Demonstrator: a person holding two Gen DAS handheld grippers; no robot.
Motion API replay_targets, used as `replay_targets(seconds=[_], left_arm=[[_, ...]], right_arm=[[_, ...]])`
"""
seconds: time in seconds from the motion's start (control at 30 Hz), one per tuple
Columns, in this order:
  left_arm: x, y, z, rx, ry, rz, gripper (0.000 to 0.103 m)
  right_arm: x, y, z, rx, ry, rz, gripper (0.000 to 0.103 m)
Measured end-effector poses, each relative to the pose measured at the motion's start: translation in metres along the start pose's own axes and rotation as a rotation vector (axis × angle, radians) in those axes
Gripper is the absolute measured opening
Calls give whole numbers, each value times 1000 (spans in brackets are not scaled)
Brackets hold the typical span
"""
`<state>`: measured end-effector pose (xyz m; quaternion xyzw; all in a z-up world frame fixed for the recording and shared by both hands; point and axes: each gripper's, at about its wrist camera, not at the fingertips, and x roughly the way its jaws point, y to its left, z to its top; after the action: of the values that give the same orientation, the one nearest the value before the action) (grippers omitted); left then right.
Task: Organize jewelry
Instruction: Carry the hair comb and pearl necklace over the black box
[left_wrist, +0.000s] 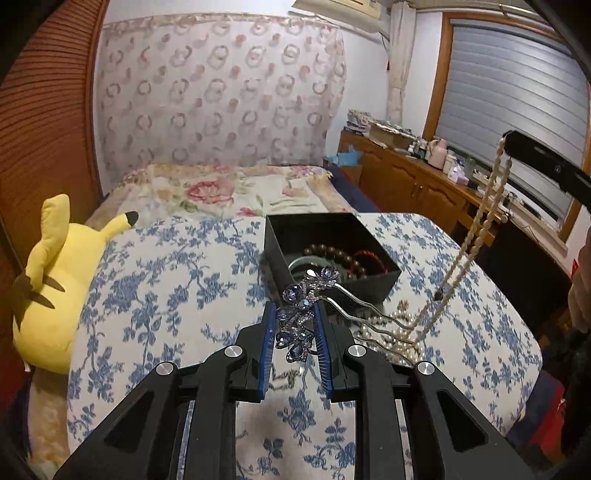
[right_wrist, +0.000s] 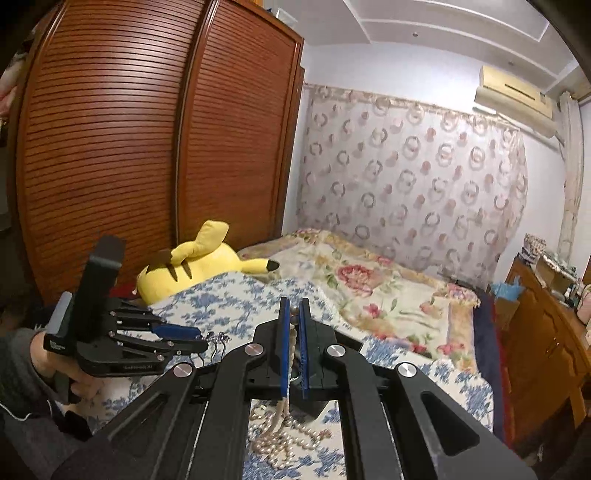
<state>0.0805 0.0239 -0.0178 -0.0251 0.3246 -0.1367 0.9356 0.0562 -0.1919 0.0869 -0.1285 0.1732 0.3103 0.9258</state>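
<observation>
Left gripper (left_wrist: 294, 325) is clamped on one hairpin (left_wrist: 306, 314) — faceted blue-violet crystal flowers on a wavy two-pronged silver stem (left_wrist: 354, 312), held just in front of the black box (left_wrist: 332, 254); right gripper (right_wrist: 294, 343) is closed on one pearl necklace (right_wrist: 284, 428), its strand of small cream beads hanging from the ribbed blue pads (right_wrist: 283, 350) to a loose heap on the quilt (left_wrist: 166, 280) beside the box. The box is square, matte, open-topped, holding one dark wooden bead bracelet (left_wrist: 334, 254) and one red cord bracelet (left_wrist: 371, 258); left of it lies one yellow plush toy (left_wrist: 55, 280) — soft, black-tipped ears.
</observation>
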Motion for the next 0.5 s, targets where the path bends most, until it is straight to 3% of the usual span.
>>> replay_targets(seconds=[0.5], left_arm=[[14, -3, 36, 10, -43, 43, 19]], right_arm=[[16, -25, 53, -30, -48, -71, 6]])
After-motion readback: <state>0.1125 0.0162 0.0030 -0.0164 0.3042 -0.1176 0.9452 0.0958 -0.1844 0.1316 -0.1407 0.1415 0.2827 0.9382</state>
